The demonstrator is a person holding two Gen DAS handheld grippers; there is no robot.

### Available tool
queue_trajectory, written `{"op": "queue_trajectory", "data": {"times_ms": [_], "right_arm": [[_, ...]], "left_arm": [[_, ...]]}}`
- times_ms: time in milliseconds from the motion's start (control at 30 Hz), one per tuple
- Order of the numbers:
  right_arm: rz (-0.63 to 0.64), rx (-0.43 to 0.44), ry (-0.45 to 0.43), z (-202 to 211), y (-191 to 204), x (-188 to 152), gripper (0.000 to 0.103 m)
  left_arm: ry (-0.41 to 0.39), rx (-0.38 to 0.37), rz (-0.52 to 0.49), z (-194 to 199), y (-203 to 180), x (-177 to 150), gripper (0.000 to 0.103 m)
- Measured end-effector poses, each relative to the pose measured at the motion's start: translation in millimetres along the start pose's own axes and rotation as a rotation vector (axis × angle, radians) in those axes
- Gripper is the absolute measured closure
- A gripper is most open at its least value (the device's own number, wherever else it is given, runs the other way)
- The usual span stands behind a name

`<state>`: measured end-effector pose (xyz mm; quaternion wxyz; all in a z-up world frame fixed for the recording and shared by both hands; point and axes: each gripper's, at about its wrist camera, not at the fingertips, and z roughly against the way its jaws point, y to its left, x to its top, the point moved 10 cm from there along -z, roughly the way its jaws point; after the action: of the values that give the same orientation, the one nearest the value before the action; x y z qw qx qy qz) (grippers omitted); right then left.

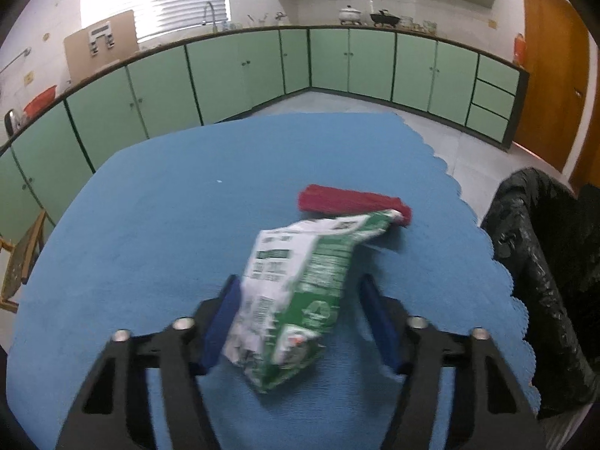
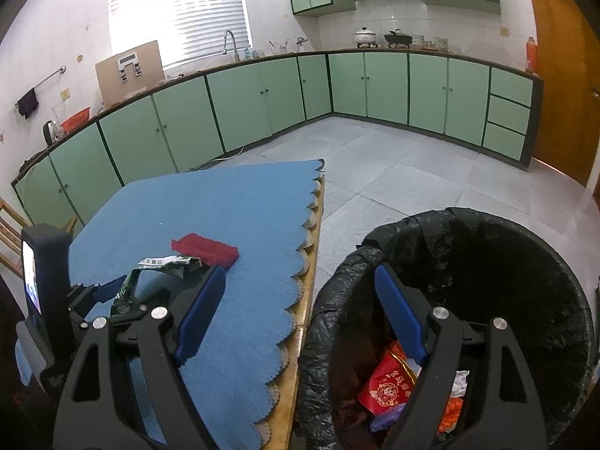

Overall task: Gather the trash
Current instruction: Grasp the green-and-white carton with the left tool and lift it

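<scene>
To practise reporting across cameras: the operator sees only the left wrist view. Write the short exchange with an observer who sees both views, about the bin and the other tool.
Operator: My view shows only the side of the bin. Is anything in it?
Observer: Yes. A red packet lies at the bottom, with other scraps beside it.
Operator: Where is the right tool?
Observer: It hangs open and empty, with one finger above the blue cloth and the other above the mouth of the bin.
</scene>
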<state>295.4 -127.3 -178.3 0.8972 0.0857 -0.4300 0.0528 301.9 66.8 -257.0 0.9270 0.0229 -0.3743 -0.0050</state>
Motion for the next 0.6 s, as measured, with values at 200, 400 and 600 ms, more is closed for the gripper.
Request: {"op": "queue_trajectory", "data": {"times_ms": [200,400,600], "right_arm": [[0.042,0.029,-0.007,-7,22,9,0.023],[0.079,0.082,-0.002,-24,53,17,0.023],[0.15,0.141,0.044,-49,88,13,0.024]], "left_arm": [[-0.009,-0.029,0.101,3,32,3,0.077],[-0.025,0.026,0.165,12,61,8,0.077],[-0.035,0.09,0.234,15,90,12,0.077]]}}
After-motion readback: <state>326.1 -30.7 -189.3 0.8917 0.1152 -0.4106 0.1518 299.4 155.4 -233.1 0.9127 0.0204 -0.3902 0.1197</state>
